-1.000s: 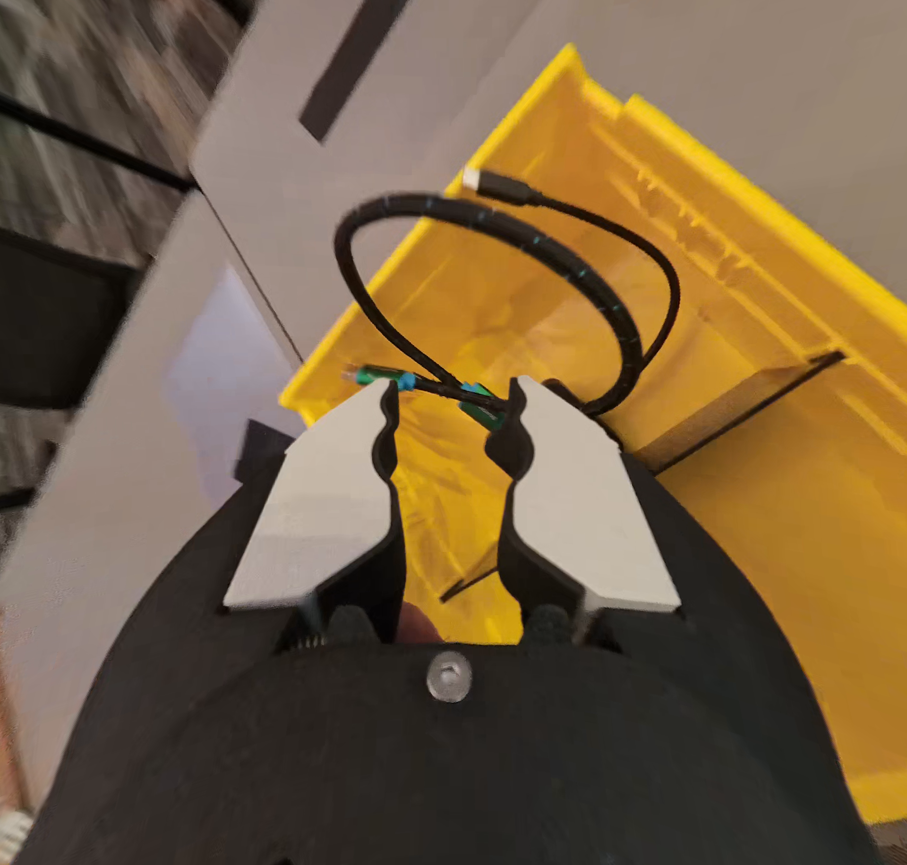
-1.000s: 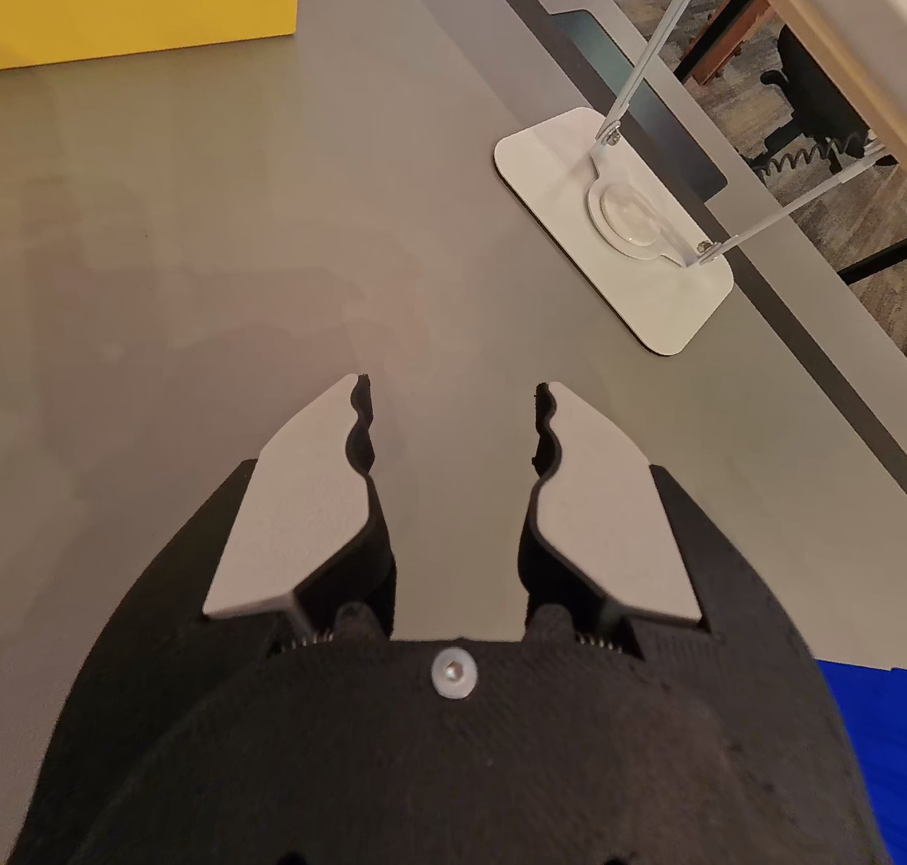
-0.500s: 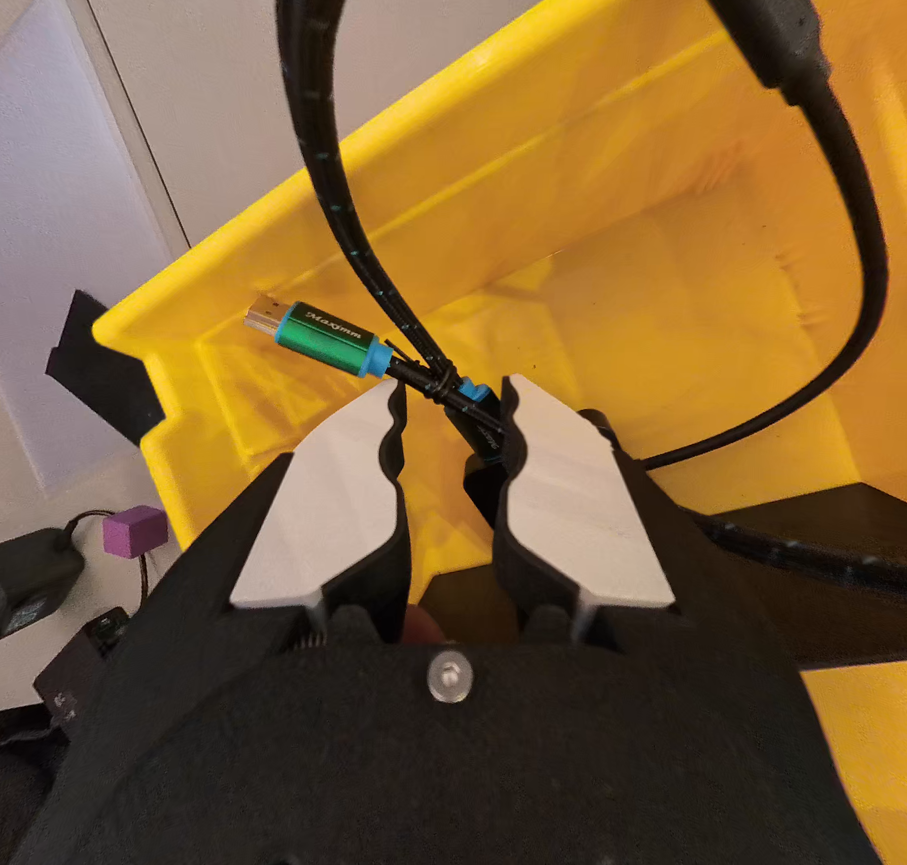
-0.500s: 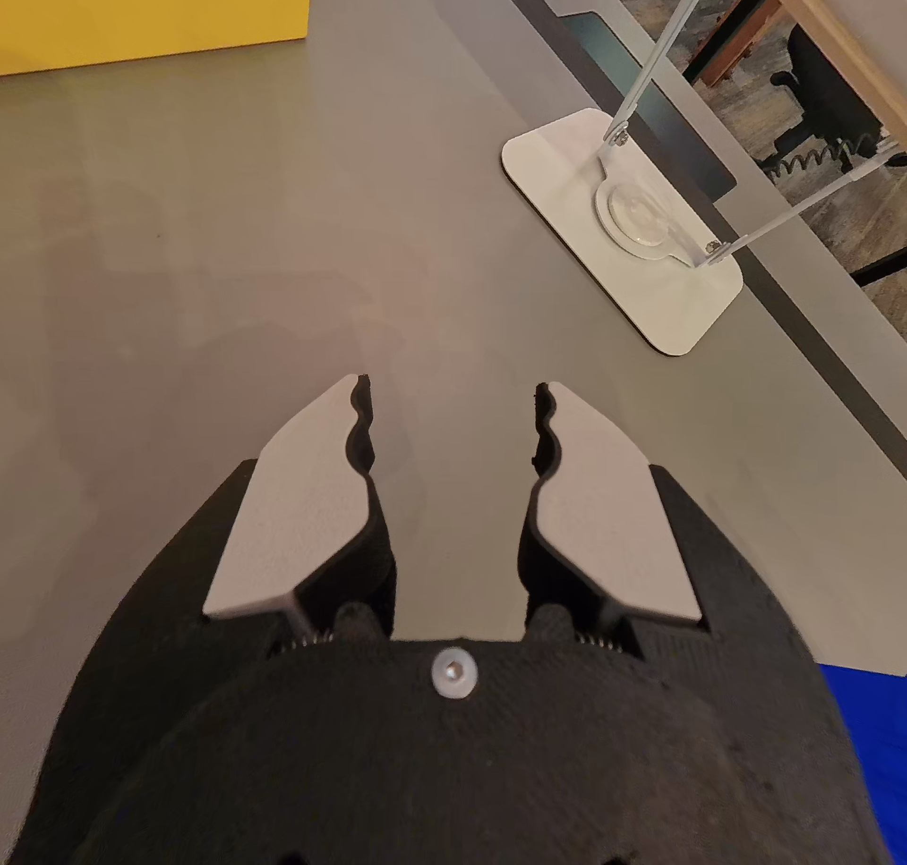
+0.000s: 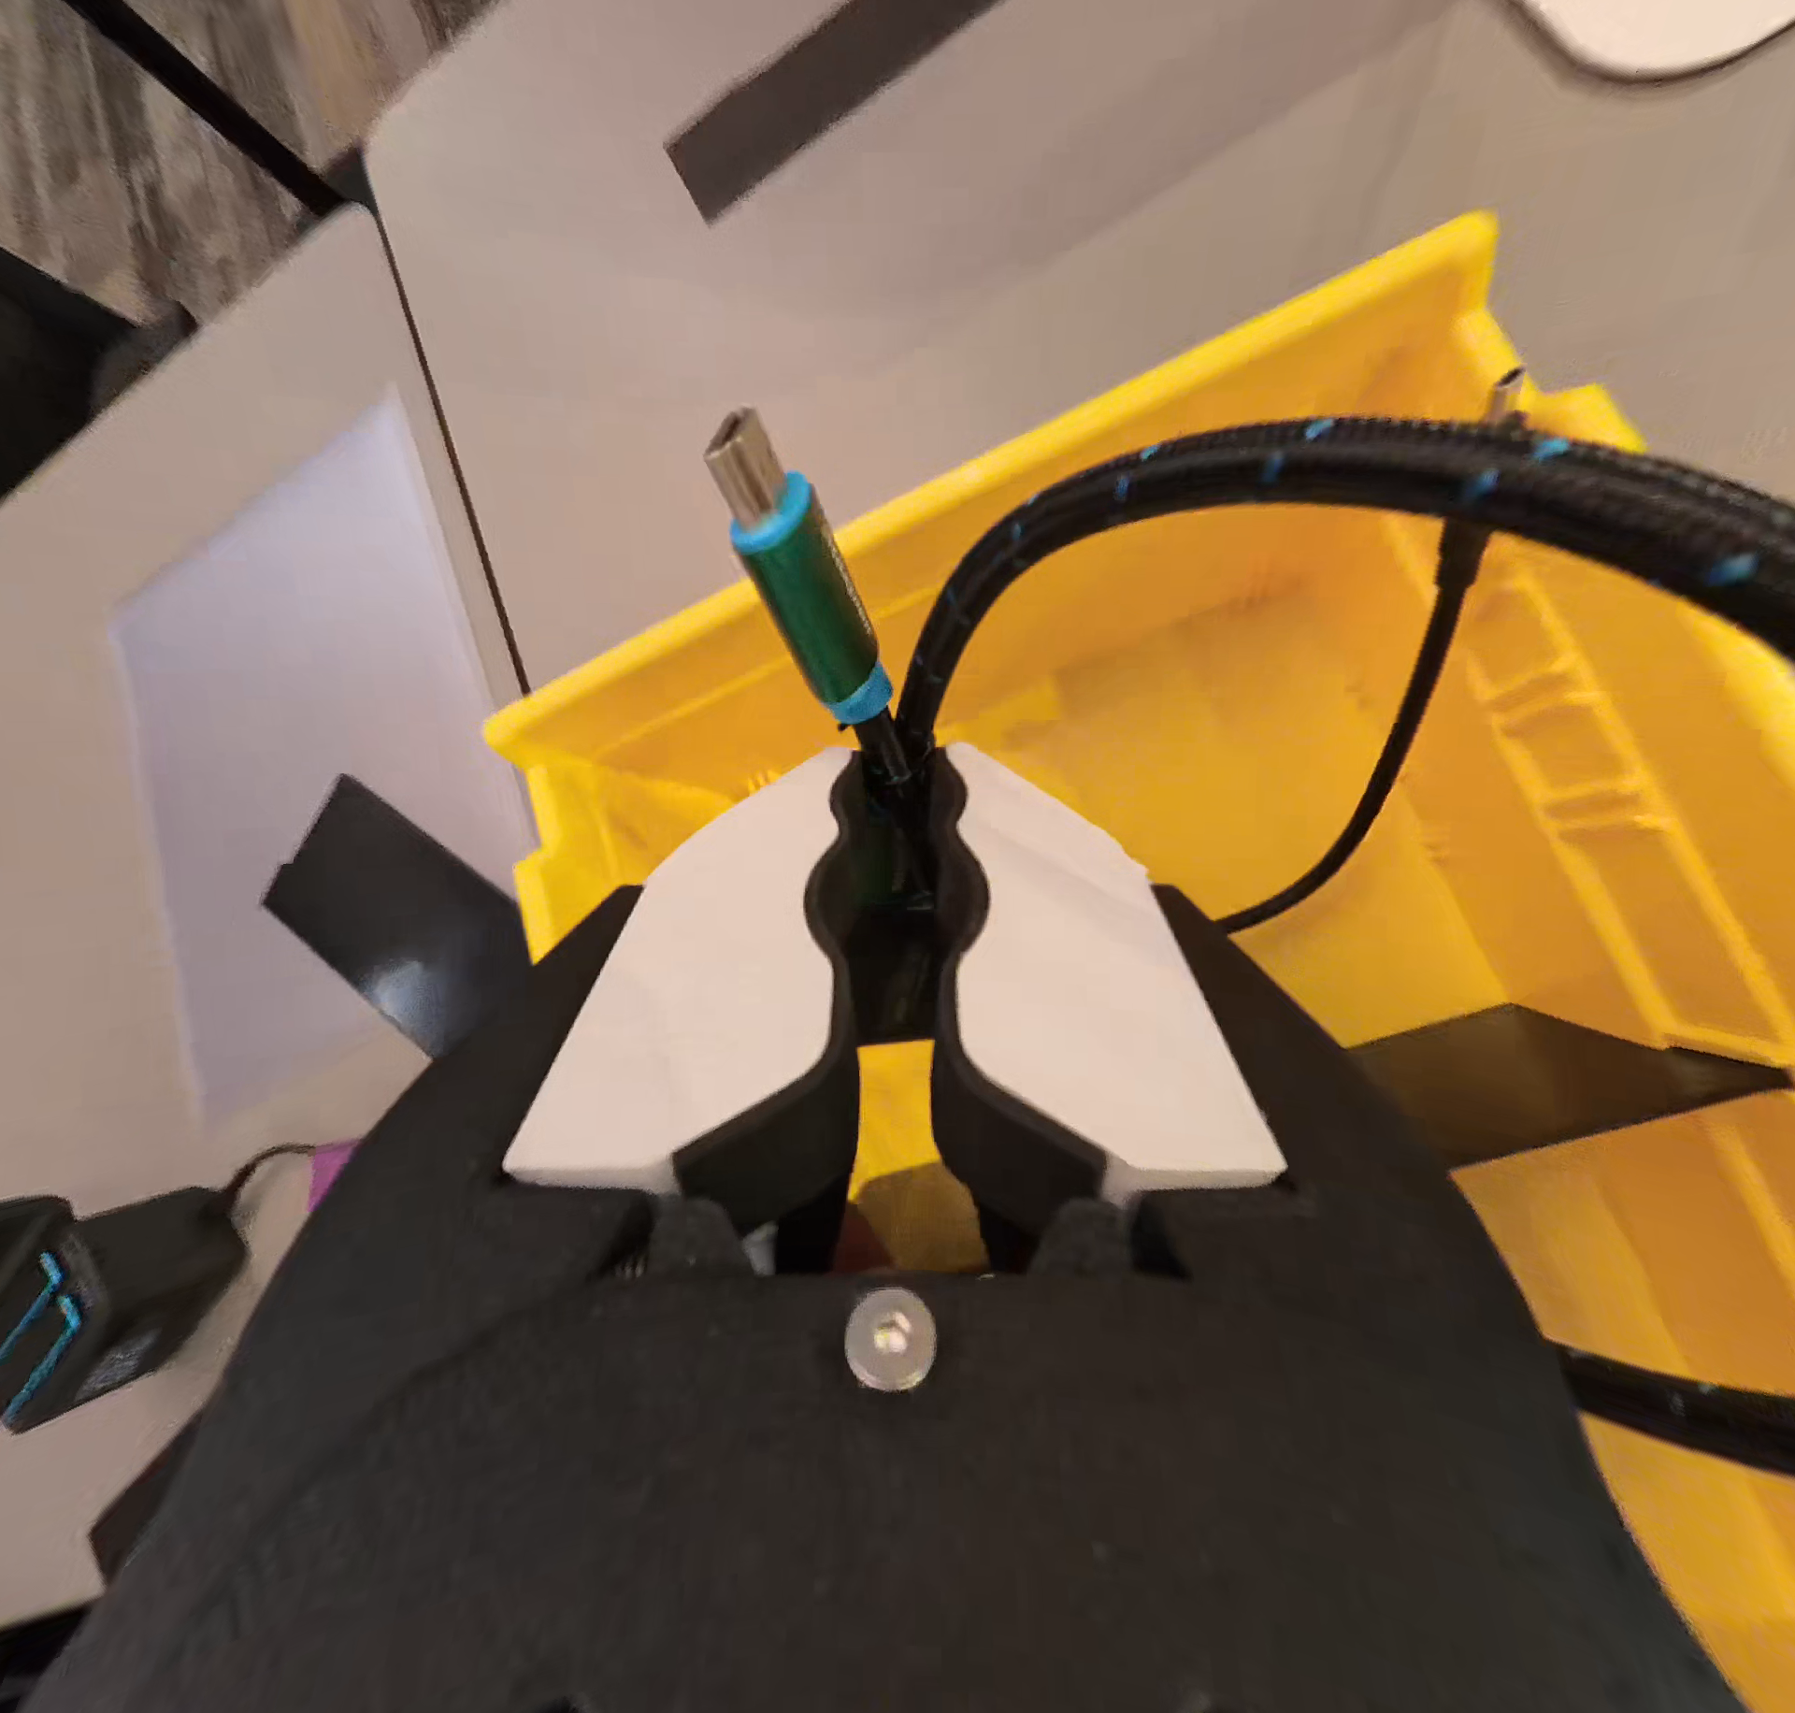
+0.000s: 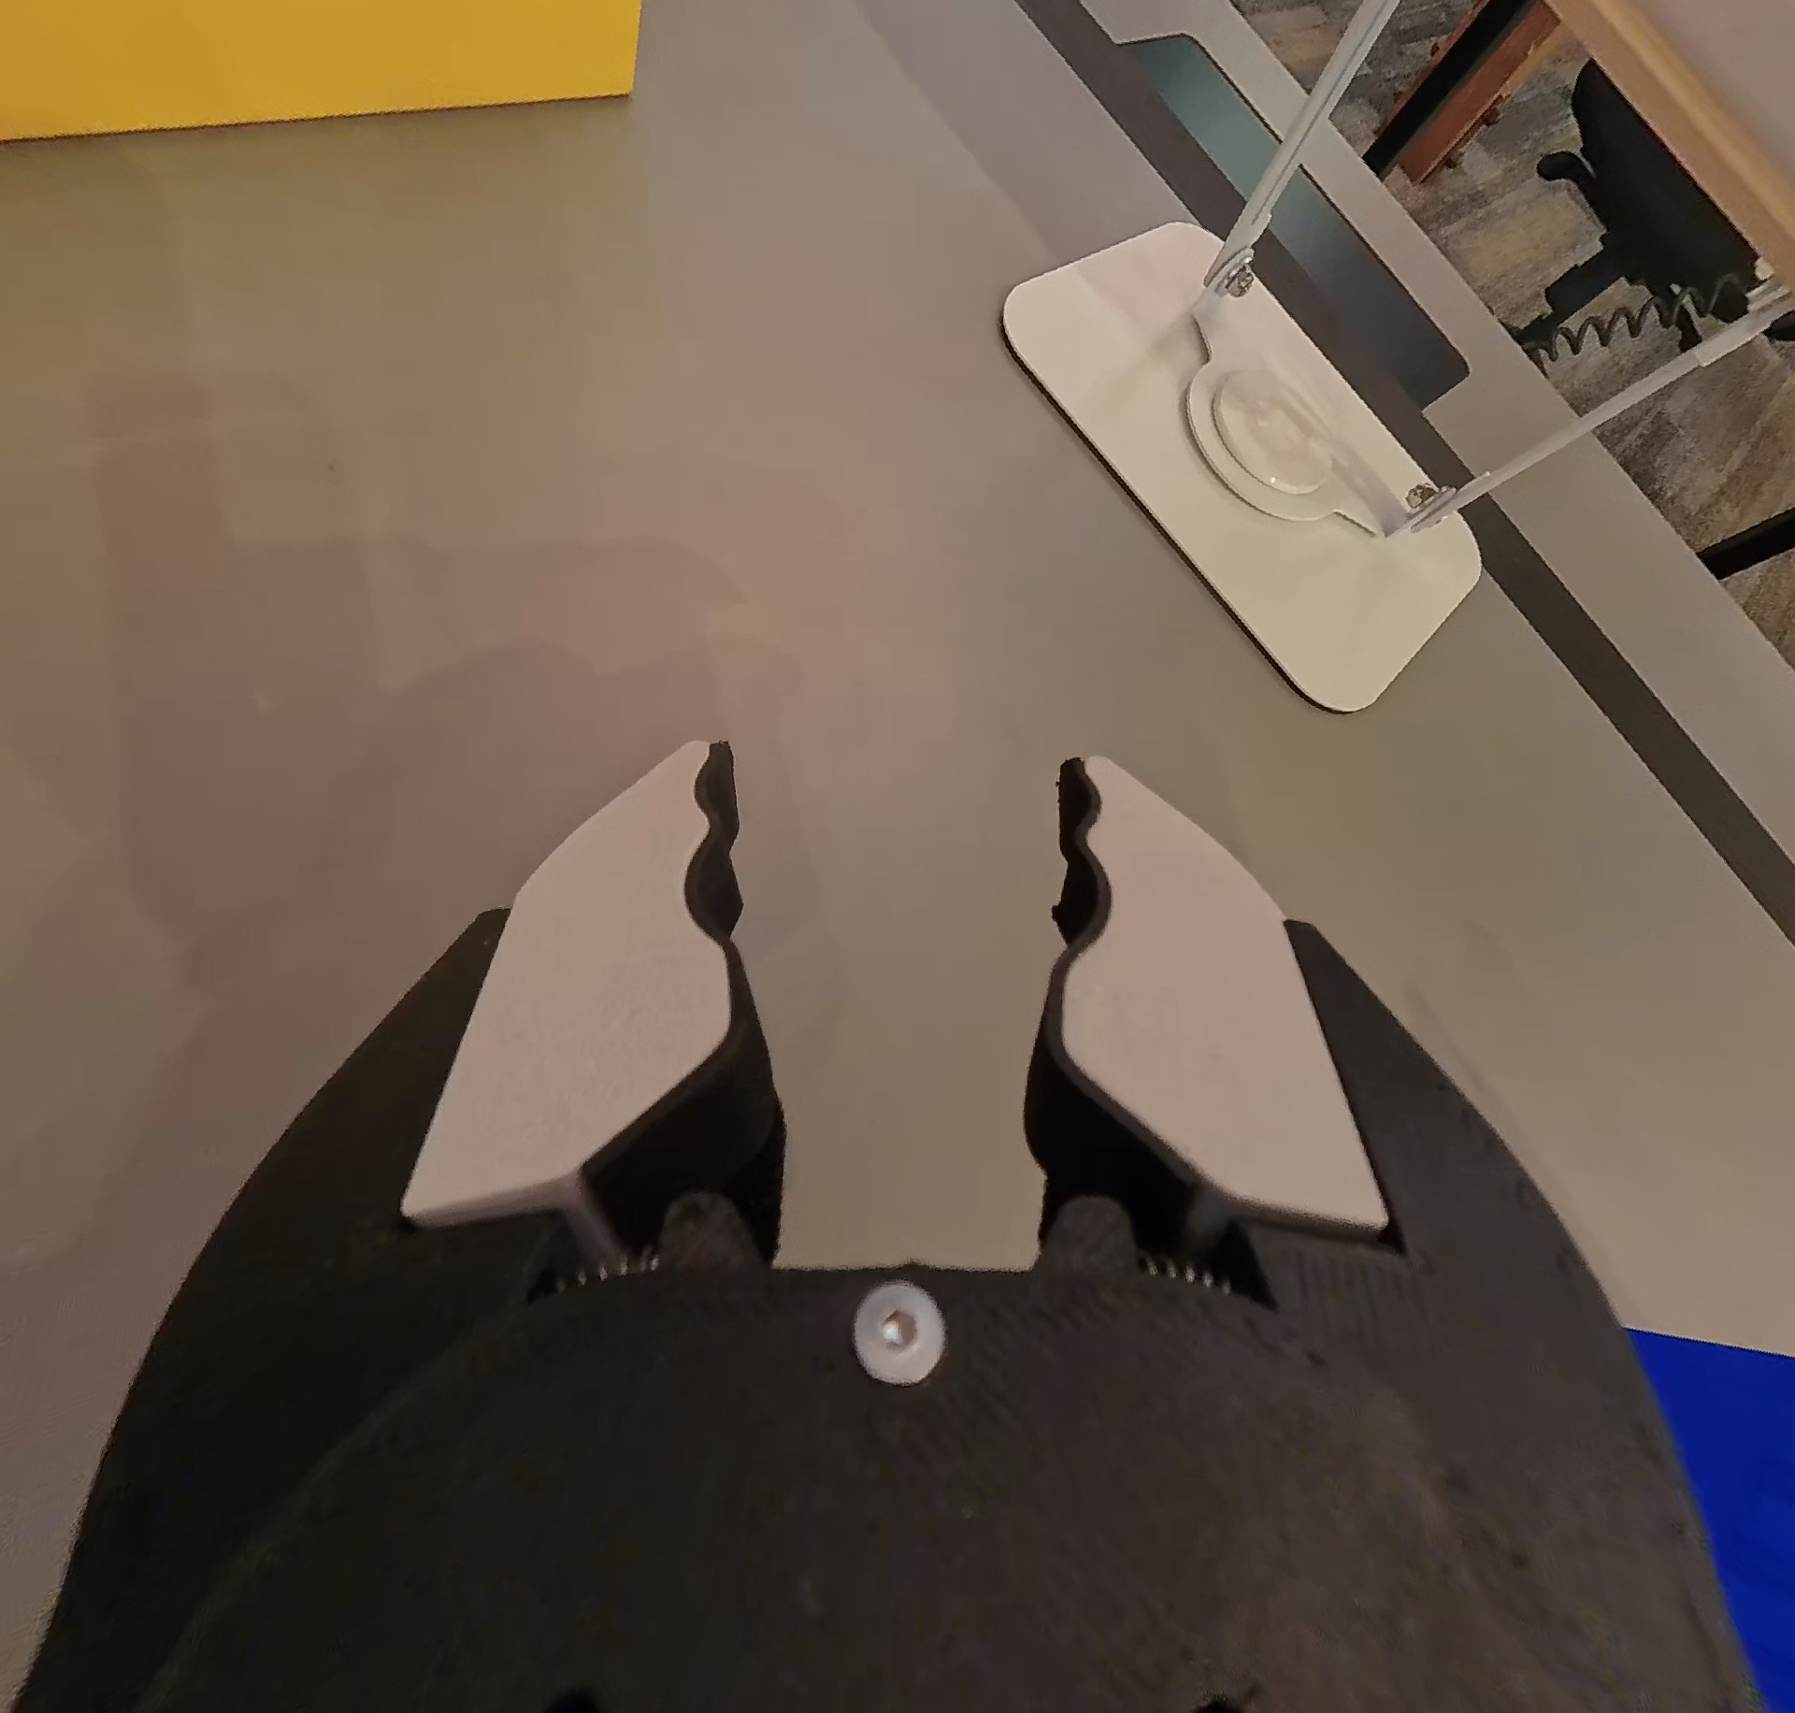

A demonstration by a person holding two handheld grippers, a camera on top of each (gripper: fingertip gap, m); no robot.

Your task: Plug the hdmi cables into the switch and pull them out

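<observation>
My left gripper (image 5: 896,761) is shut on a bundled black braided HDMI cable (image 5: 1360,462), just below a green plug with blue rings (image 5: 806,578) that sticks up past the fingertips. A second plug sits hidden between the jaws. The cable loops right over the yellow bin (image 5: 1263,714). A thinner black cable (image 5: 1399,743) with a small metal plug (image 5: 1507,394) hangs in the bin. My right gripper (image 6: 894,763) is open and empty above the grey table (image 6: 486,501). No switch is clearly in view.
A black divider (image 5: 1554,1054) crosses the yellow bin. A black adapter with a cord (image 5: 107,1297) and a purple block (image 5: 328,1171) lie at lower left. A white stand base (image 6: 1253,462) with clear rods sits right; the bin's side (image 6: 321,15) is top left, a blue object (image 6: 1700,1472) lower right. There is about 40 cm between the tips of the two grippers.
My left gripper has closed on the cable bundle and lifted it; the green plug now points up instead of lying sideways in the bin. The right gripper has barely moved.
</observation>
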